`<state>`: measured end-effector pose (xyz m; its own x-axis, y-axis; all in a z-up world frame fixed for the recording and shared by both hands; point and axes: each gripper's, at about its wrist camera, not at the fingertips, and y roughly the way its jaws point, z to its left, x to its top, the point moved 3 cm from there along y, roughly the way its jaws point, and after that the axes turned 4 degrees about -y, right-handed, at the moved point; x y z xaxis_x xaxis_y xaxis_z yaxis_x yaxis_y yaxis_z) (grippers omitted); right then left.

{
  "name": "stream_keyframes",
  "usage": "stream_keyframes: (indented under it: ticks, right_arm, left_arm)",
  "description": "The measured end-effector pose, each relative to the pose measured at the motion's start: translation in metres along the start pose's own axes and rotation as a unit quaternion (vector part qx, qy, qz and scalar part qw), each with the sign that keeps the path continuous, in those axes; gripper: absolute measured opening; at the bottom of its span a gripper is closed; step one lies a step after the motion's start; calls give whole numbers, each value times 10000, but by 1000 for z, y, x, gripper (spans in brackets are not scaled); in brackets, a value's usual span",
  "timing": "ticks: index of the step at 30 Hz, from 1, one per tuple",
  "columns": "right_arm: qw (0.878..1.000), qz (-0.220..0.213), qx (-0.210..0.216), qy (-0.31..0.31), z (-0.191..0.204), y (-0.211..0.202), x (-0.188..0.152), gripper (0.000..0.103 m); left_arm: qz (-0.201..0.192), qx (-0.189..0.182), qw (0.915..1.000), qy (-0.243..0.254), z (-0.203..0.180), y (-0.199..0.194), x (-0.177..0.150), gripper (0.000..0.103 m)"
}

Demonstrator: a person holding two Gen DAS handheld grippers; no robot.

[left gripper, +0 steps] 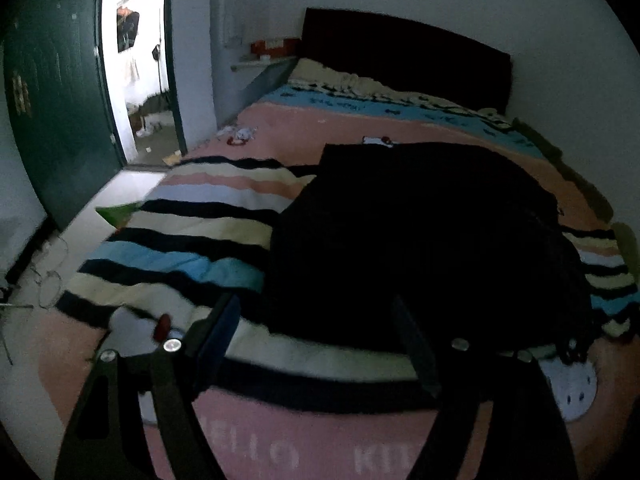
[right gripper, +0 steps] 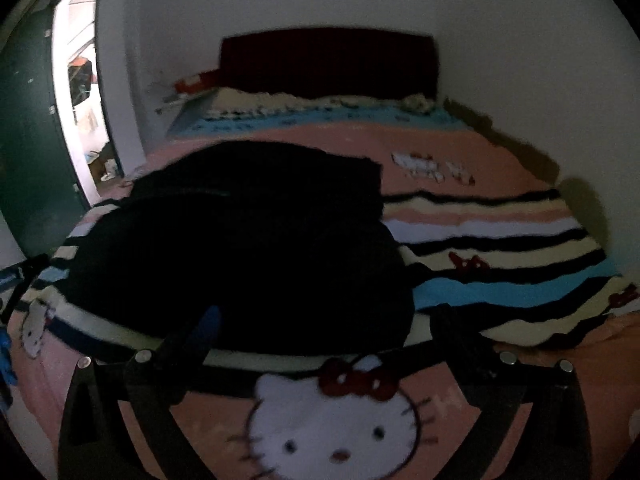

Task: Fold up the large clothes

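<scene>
A large black garment (left gripper: 420, 236) lies in a heap on the pink Hello Kitty bedspread (left gripper: 280, 120), over its striped band; its folds are too dark to make out. It also shows in the right wrist view (right gripper: 248, 240). My left gripper (left gripper: 316, 316) is open and empty, hovering at the garment's near edge. My right gripper (right gripper: 324, 320) is open and empty, also at the near edge of the garment, above the Hello Kitty face (right gripper: 336, 424).
A dark headboard (left gripper: 404, 56) stands at the far end against the wall. An open green door (left gripper: 52, 104) and bright doorway (left gripper: 136, 60) are at the left. Cables and litter lie on the floor (left gripper: 48, 276) beside the bed.
</scene>
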<state>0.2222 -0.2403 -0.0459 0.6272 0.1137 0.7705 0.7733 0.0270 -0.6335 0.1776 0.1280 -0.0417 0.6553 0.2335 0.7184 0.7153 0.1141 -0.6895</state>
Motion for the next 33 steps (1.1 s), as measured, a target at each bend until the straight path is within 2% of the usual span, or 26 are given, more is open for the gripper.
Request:
stream_keyframes:
  ticks: [5,10,16,21,27,33]
  right_arm:
    - [9984,-437,-198,-301,25,-56,-8,102]
    - [9968,-702,-242,-306,34,-96,-20,102]
    - [9936,-1025,-233,-419,45,-133,-29,102]
    - [9917,-1160,-207,-510,53,-155,-37,102]
    - [9920,-1159,-149,-471,56,-160,-46,102]
    - [9919,-1184,-93,-452,58,-161,-52,103]
  left_arm:
    - [-417,162,9983,361,-19,-55,-23,77]
    - [-797,178,9958,413,-29,-100,-38,77]
    - [-1017,229,9938,399,-36,-138,-52,77]
    - [-1055,301,9931,423,-41,-147,-60,77]
    - [-1052,548,9916,512,-51,-155,-72,77]
    - [-1120,568,9909,491,-51,-162,-76,77]
